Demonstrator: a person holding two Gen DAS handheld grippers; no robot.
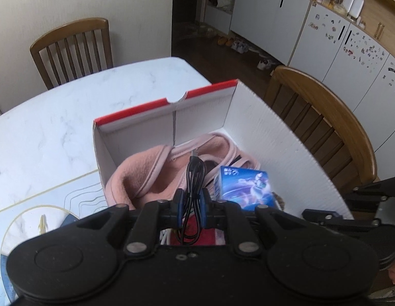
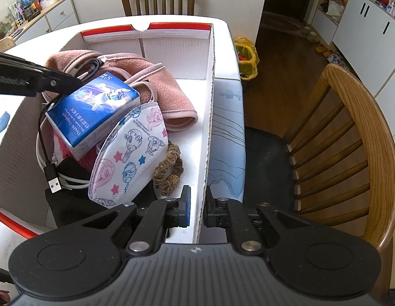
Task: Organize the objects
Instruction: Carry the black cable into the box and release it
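Your black USB cable [image 1: 192,191]: coiled, pinched betw. left pads, hanging over white/red box [image 2: 210,102]. Blue tissue pack [image 2: 93,109] tilted at cable's 3 o'clock.

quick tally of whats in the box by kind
cables: 2, black cable and white cable
pink fleece: 1
blue tissue pack: 1
face mask: 1
brown scrunchie: 1
total: 6
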